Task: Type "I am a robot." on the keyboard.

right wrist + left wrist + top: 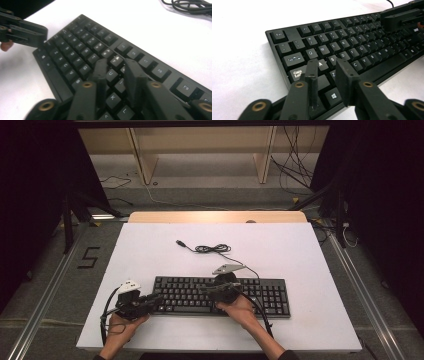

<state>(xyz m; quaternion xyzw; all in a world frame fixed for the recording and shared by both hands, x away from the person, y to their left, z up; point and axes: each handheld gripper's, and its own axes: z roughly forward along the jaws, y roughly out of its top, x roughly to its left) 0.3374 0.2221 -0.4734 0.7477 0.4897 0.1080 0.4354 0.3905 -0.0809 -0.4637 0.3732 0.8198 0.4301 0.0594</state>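
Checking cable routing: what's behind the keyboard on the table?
Behind the keyboard lies its black cable, loosely coiled on the white table, its plug end free. Where the cable meets the keyboard is covered by the right gripper.

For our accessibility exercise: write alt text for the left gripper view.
The left claw, jaws slightly apart and empty, hovers over a black keyboard's left end near the A and S keys. The right claw is over its far keys; the table is white.

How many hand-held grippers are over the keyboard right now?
2. The left hand-held gripper sits over the keyboard at its left end, near the A key; the right hand-held gripper is over the middle keys, near U.
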